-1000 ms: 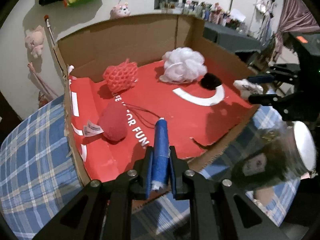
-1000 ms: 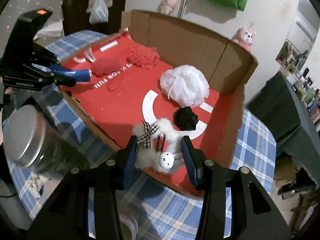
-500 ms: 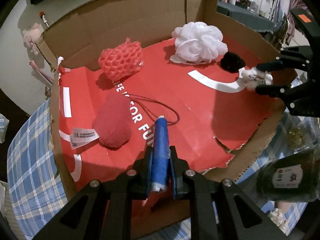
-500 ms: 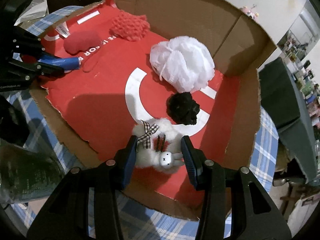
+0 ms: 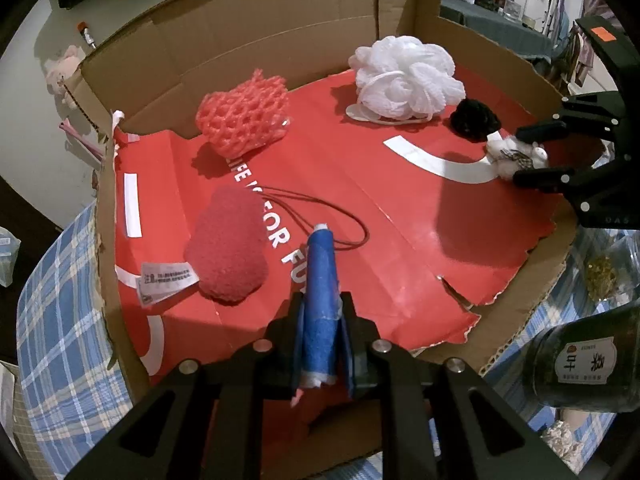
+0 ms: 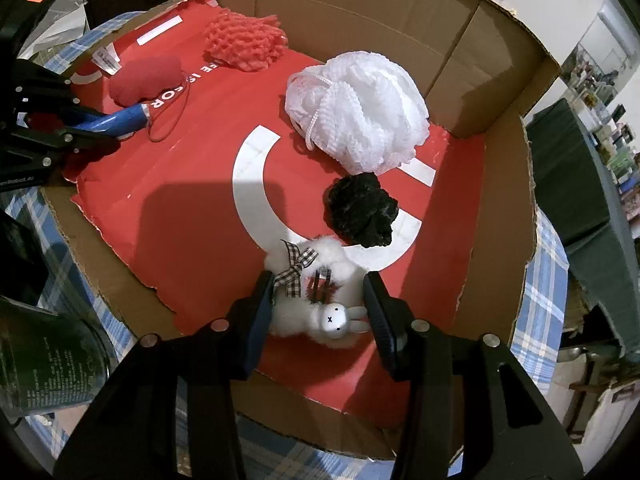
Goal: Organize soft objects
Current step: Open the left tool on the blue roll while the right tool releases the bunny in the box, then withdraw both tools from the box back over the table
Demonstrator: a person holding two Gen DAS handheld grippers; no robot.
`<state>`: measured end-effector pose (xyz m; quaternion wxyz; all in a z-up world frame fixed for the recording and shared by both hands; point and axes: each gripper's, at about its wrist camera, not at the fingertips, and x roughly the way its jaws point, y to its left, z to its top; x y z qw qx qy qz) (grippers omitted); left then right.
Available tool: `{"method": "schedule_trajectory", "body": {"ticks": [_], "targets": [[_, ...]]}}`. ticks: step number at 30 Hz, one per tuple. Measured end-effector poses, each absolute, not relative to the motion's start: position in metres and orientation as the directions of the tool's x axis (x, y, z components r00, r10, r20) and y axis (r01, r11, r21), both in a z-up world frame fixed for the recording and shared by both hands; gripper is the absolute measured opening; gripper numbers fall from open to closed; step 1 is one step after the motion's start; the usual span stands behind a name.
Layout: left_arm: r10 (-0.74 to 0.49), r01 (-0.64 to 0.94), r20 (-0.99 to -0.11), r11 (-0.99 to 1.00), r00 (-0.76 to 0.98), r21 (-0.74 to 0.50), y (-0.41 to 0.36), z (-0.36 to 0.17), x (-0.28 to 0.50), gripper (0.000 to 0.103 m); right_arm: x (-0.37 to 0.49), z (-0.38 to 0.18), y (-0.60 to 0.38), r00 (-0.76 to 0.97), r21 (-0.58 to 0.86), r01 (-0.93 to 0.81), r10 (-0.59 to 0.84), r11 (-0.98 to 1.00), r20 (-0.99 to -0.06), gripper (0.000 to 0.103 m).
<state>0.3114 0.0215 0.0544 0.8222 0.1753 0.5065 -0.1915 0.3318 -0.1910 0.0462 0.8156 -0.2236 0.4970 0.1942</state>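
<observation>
The blue roll (image 5: 320, 292) is clamped between the left gripper's (image 5: 322, 320) jaws, its far end over the red liner (image 5: 400, 220) of the cardboard box (image 5: 260, 32). Just left of the roll lies a red pouch (image 5: 226, 248); ahead sits a red net (image 5: 242, 118). The right gripper (image 6: 318, 300) grips a white plush (image 6: 316, 300) low over the liner. Just ahead lies a black puff (image 6: 360, 210), beyond it a white loofah (image 6: 360, 112).
</observation>
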Motion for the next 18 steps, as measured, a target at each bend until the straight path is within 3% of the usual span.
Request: {"method": "schedule_trajectory", "body": {"ticks": [5,7,12,18], "targets": [[-0.136,0.493,-0.9,0.865,0.414,0.096,0.021,0.054,0.313,0.02,0.333,0.045,-0.191,0.428,-0.163,-0.536,0.1,0.828,-0.898,0.045],[-0.142,0.491,-0.898,0.866,0.417,0.091,0.022,0.056,0.311,0.031,0.334,0.045,-0.192,0.427,-0.158,-0.535,0.105,0.83,-0.898,0.047],[-0.182,0.494,-0.882,0.867,0.435,0.064,0.024,0.065,0.306,0.042,0.332,0.046,-0.19,0.419,-0.125,-0.54,0.138,0.832,-0.897,0.058],[-0.224,0.483,-0.835,0.874,0.502,0.056,0.025,0.091,0.285,0.066,0.323,0.065,-0.195,0.457,-0.104,-0.503,0.162,0.858,-0.874,0.061]]}}
